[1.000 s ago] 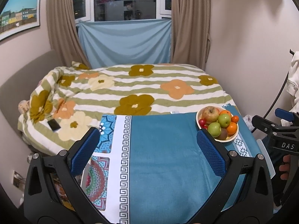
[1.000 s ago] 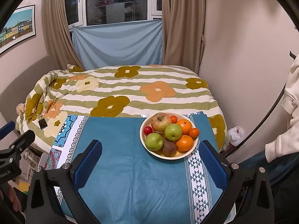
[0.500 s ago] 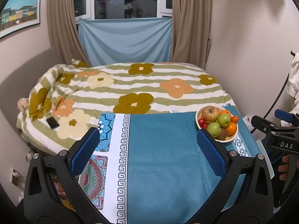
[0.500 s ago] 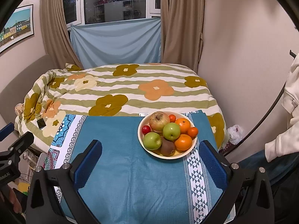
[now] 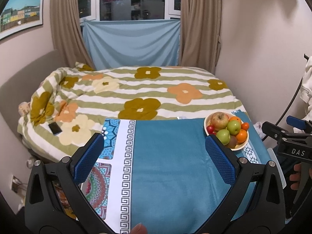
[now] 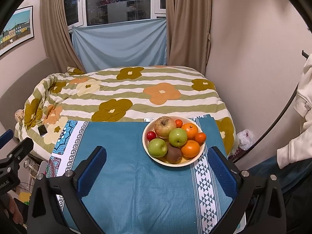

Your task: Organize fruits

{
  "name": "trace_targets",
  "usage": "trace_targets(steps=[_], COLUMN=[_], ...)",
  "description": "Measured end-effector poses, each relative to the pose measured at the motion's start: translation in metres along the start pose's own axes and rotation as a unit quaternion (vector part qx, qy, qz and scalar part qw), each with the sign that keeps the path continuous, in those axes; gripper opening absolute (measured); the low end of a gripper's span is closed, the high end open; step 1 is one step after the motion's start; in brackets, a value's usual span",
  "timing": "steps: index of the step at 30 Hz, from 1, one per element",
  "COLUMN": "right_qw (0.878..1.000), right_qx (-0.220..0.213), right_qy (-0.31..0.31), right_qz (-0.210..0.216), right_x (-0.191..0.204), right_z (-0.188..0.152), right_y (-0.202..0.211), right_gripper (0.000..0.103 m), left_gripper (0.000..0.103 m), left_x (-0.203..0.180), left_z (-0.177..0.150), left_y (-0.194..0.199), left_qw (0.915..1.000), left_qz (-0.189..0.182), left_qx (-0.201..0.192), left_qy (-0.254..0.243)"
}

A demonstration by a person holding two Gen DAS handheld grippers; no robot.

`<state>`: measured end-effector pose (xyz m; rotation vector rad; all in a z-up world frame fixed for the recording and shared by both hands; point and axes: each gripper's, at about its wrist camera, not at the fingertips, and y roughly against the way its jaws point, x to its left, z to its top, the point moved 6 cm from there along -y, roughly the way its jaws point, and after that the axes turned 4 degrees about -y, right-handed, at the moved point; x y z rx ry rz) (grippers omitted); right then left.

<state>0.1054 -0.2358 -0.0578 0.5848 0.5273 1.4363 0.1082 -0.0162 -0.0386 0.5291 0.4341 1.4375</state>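
Note:
A cream bowl (image 6: 197,157) piled with fruit rests on the teal tablecloth (image 6: 136,175). It holds a reddish apple (image 6: 164,126), two green apples (image 6: 177,137), two oranges (image 6: 190,148), a kiwi (image 6: 173,154), small red fruits (image 6: 151,135) and a small orange fruit (image 6: 200,137). My right gripper (image 6: 157,159) hovers open over the cloth, just in front of the bowl. In the left wrist view the bowl (image 5: 246,144) lies at the far right, beside the right fingertip of my open left gripper (image 5: 154,148). Both grippers are empty.
A bed with a flowered striped quilt (image 5: 136,89) stands behind the table, with a dark phone (image 5: 55,128) lying on it. A wall (image 6: 253,58) rises close on the right, and a person's pale sleeve (image 6: 292,148) is there. Curtains (image 5: 198,29) frame the window.
Both cameras have shifted slightly, so the bowl sits a little lower and nearer in the right wrist view. Both grippers stay open and nothing on the table has moved.

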Motion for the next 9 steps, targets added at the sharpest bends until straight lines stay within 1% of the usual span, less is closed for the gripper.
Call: trace_targets(steps=[9], right_qw=[1.000], right_qx=[0.004], right_qy=[-0.001], right_qz=[0.002], right_x=[-0.0009], right_z=[0.0015], right_y=[-0.0011], right_gripper=[0.103], left_gripper=[0.103], left_x=[0.0018], left_z=[-0.0019], left_y=[-0.0013], left_qw=[1.0000], left_qz=[0.005], left_qx=[0.001], left_qy=[0.000])
